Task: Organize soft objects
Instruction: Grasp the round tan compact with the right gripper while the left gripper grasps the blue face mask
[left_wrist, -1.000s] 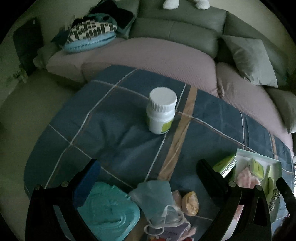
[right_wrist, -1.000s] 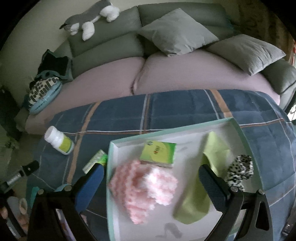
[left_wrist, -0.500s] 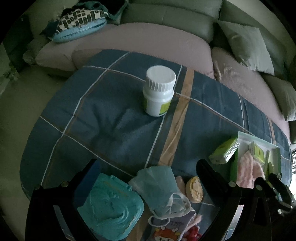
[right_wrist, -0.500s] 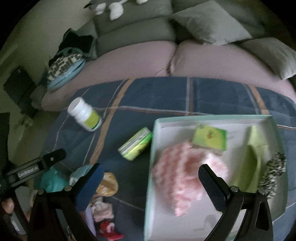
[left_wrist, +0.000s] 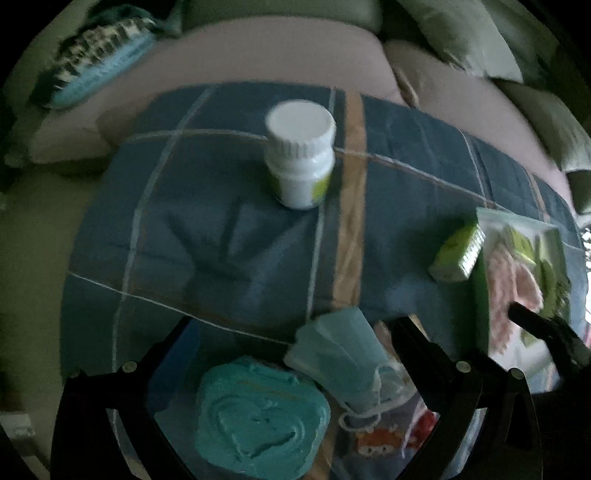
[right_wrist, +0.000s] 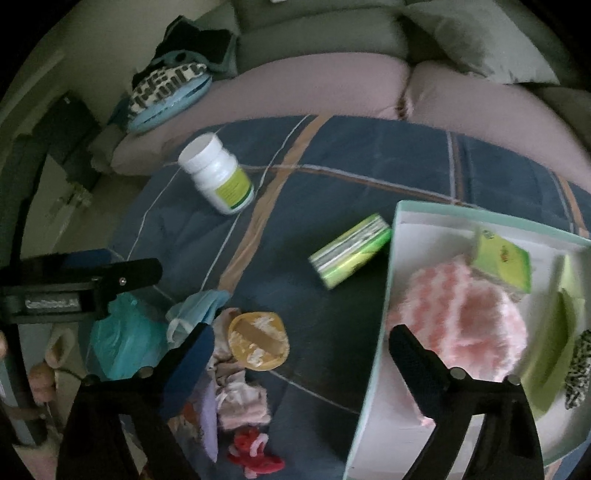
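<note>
Beside tray, green packet, white bottle

Left gripper: points steeply down, jaws wide apart, nothing pinched between them.
Right gripper: points down, jaws wide apart but just closing a little, holding nothing.

- A home living room: beyond the right hand-held gripper stands a sofa with grey back cushions and mauve seat pads.
- Loose throw pillows lean on it.
- A table with a blue plaid cloth lies just ahead, strewn with household bits: a pill bottle, a face mask.
</note>
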